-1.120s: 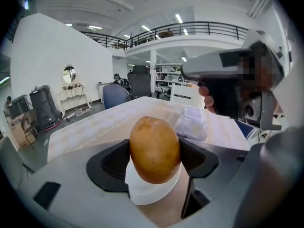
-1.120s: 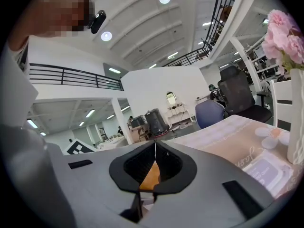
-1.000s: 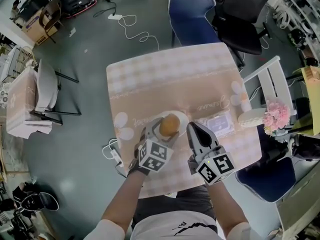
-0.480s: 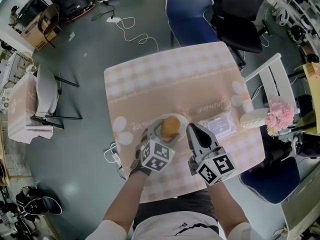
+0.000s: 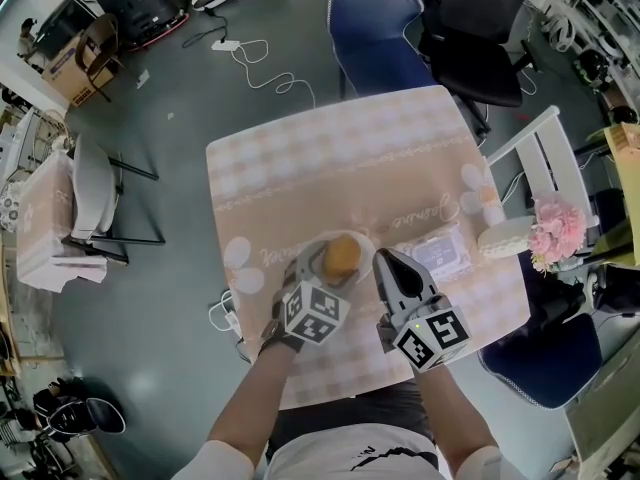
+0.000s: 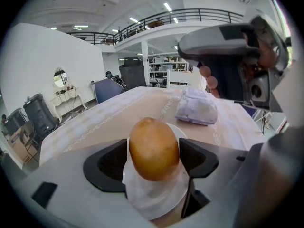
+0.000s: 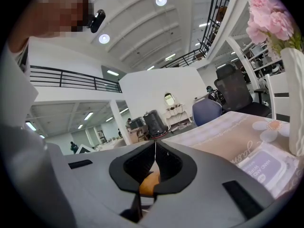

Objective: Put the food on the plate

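left tongs (image 6: 153, 152) clamped on the bun (image 6: 153, 144). Pads sit flush on both sides and the bun stands upright between them. right tongs (image 7: 154, 145) closed on nothing, tips meeting. They're parked just right of the plate (image 5: 366, 240), and the bun shows through the gap under the tips.

Delta vs 1 s ago: basically nil. The bun and both tongs hold the same spot relative to the plate, and only the head cam drifted a little. So the carry looks finished and we're sitting at the drop point.

The bun is right over the plate centre, near the worktop (image 5: 340, 158) front edge. Its base overlaps the white surface in the left gripper view, but I can't tell if it's touching or just above.

My read: only the release is left. Open the left tongs slowly and back straight out. Risk: the bun is rounded and standing on end, so it may tip or roll once the pads let go. The wipes pack (image 5: 437, 251) is beside the plate, clear of the exit path.
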